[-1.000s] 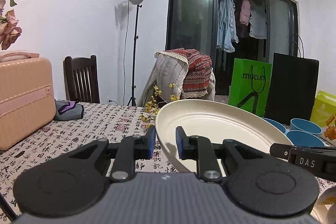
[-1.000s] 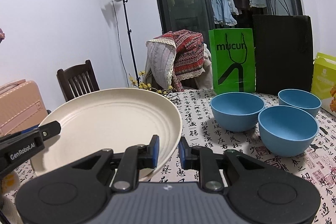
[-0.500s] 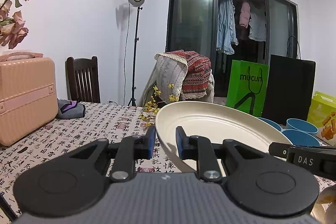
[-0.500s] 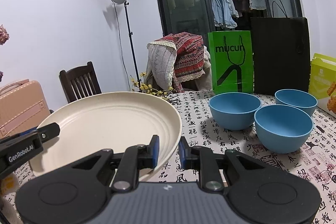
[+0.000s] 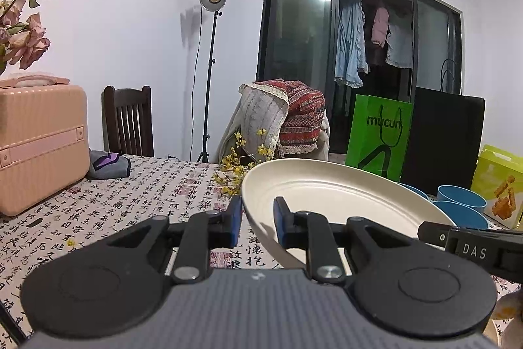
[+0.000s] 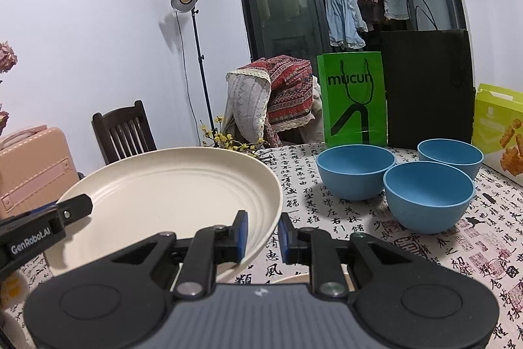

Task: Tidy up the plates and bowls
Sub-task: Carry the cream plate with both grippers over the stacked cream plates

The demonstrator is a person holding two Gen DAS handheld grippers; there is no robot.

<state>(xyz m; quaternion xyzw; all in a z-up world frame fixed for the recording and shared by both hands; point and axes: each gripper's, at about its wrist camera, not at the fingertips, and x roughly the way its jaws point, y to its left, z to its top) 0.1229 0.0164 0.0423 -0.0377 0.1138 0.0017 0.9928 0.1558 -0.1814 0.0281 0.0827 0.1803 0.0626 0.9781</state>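
Note:
A large cream plate hangs above the patterned tablecloth, held at two opposite sides. My left gripper is shut on its left rim, and shows in the right wrist view as a black finger at the plate's far edge. My right gripper is shut on its right rim, and its black finger shows at the right of the left wrist view. Three blue bowls stand together on the table to the right of the plate.
A pink suitcase stands on the table's left. A green bag, a black bag and a yellow box line the back right. Yellow flower sprigs lie behind the plate, and a grey pouch lies beside the suitcase.
The plate and both grippers have drifted slightly and sunk a little over the table. Both grips look the same.

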